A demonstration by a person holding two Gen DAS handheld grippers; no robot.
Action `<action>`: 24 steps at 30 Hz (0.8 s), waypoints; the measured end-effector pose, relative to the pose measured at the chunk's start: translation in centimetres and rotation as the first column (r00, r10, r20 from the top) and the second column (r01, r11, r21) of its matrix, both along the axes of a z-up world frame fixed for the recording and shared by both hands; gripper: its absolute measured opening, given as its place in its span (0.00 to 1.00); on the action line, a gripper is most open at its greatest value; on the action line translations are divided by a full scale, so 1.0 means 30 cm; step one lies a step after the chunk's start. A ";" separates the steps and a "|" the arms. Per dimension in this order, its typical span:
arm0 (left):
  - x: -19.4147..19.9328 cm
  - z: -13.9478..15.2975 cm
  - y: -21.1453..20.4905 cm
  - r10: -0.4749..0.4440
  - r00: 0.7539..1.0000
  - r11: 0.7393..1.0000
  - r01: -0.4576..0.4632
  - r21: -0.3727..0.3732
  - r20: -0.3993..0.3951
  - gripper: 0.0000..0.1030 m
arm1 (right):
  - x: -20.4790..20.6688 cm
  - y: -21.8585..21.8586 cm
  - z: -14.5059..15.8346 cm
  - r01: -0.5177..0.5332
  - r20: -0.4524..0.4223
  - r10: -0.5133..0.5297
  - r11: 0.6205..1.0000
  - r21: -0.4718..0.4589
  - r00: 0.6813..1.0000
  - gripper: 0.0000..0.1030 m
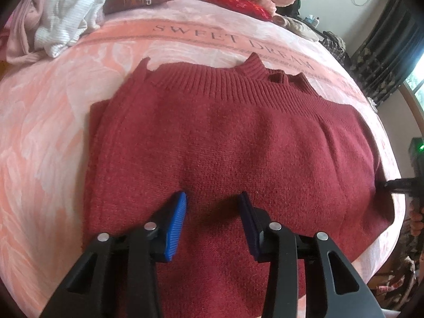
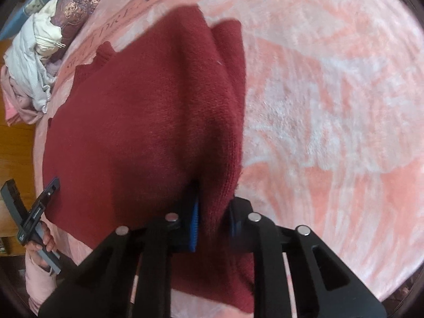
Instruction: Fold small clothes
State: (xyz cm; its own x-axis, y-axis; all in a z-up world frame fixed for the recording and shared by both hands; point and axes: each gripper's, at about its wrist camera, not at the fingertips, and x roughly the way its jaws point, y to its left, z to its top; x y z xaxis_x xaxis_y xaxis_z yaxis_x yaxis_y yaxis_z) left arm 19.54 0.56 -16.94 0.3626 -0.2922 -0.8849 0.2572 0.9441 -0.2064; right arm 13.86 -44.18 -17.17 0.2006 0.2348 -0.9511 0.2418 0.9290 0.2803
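Observation:
A dark red knit sweater lies flat on the pink blanket, ribbed hem toward the far side. My left gripper hovers open over the near part of the sweater, holding nothing. My right gripper is shut on a fold of the sweater's right edge and lifts it slightly off the blanket. The right gripper shows at the right edge of the left wrist view; the left gripper shows at the lower left of the right wrist view.
A pile of white and pink clothes lies at the far left of the bed. Folded bedding and a red item sit along the far edge. Dark curtains hang to the right. Wooden floor lies beside the bed.

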 end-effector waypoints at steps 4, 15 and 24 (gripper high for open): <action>0.002 0.005 0.001 -0.015 1.000 1.000 0.015 0.001 -0.007 0.41 | 0.004 0.047 0.103 -0.002 0.021 0.002 1.000 -0.021 1.000 0.14; -0.028 0.067 0.005 -0.014 1.000 0.999 0.014 -0.029 0.001 0.48 | 0.041 0.381 0.260 -0.157 0.055 0.163 0.982 -0.101 0.985 0.14; -0.038 0.083 0.039 -0.006 1.000 0.997 0.006 -0.076 -0.007 0.48 | 0.119 0.641 0.233 -0.252 0.053 0.259 0.962 -0.103 0.965 0.14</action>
State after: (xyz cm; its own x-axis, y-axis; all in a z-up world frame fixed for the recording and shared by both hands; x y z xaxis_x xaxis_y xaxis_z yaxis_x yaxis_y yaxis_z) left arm 18.39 1.71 -14.46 0.3539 -0.3611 -0.8628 0.2611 0.9239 -0.2796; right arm 17.43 -24.96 -10.17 0.2081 0.1960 -0.9583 -0.0230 0.9804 0.1955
